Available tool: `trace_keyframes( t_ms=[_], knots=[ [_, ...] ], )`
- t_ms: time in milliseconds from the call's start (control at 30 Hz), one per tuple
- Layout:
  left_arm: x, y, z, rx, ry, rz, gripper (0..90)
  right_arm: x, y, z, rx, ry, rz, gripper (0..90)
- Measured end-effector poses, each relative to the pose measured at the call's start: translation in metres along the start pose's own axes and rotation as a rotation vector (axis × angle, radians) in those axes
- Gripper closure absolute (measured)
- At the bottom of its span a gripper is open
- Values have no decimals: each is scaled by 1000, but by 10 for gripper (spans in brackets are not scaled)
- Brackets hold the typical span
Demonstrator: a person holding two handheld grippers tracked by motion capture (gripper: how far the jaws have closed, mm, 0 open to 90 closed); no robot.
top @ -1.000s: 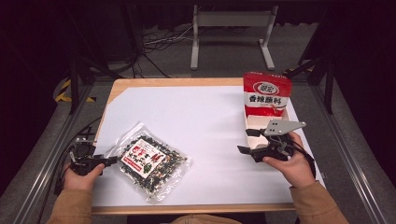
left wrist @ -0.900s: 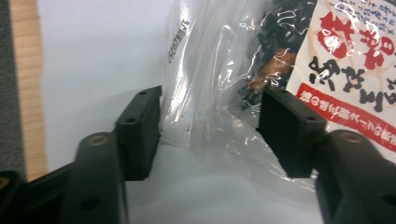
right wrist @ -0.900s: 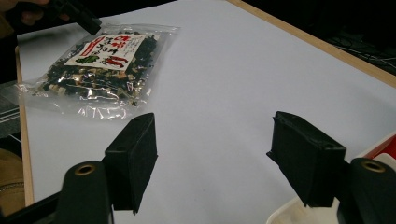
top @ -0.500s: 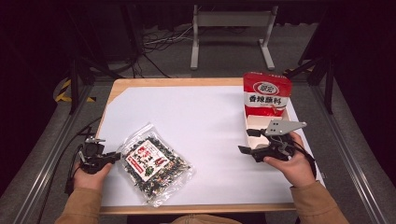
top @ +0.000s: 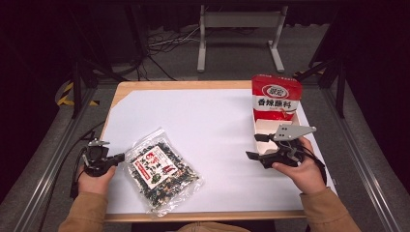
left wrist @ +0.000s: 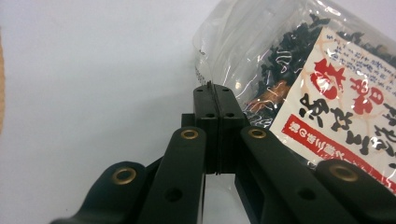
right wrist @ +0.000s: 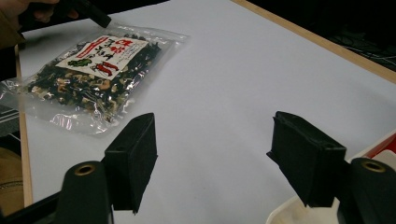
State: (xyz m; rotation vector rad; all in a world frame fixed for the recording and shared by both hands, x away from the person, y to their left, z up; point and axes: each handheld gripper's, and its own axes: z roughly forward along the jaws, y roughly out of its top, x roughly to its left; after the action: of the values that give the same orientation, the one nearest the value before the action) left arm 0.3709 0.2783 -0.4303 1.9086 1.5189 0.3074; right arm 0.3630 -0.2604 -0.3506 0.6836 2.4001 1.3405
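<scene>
Around you the room is dark, with a grey floor [top: 338,145], cables and a metal stand [top: 240,29] beyond the white-covered wooden surface [top: 203,125]. On its right edge a red snack pouch [top: 275,99] stands in a white tray [top: 263,130]. The clear dried-vegetable bag [top: 162,169] lies flat at your near left. Your left tongs [left wrist: 215,93] are pinched tight on its edge; your right tongs [right wrist: 212,140] hover wide apart, holding nothing.

On your table [top: 217,121] the snack bag [top: 162,169] lies flat at the near left, your left claw [top: 118,158] touching its left edge. Well apart, at the right edge, the box [top: 270,133] sits with the upright pouch [top: 275,96] behind it. Your right claw [top: 254,157] is just before the box.
</scene>
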Motion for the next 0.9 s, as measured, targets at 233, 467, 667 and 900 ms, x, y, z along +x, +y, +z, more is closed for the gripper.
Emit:
trace_keyframes(
  t_ms=[233,467,667,900],
  knots=[
    [-6,12,-14,-87,-22,22,900,1,1,1,-3,4,-4,314],
    [-21,31,-42,-193,-78,51,900,3,4,2,-15,8,-4,330],
    [-36,41,-60,-254,-107,108,900,6,8,5,-17,24,-15,345],
    [-50,46,-75,-310,-141,151,900,11,13,7,-26,46,-22,362]
  ],
)
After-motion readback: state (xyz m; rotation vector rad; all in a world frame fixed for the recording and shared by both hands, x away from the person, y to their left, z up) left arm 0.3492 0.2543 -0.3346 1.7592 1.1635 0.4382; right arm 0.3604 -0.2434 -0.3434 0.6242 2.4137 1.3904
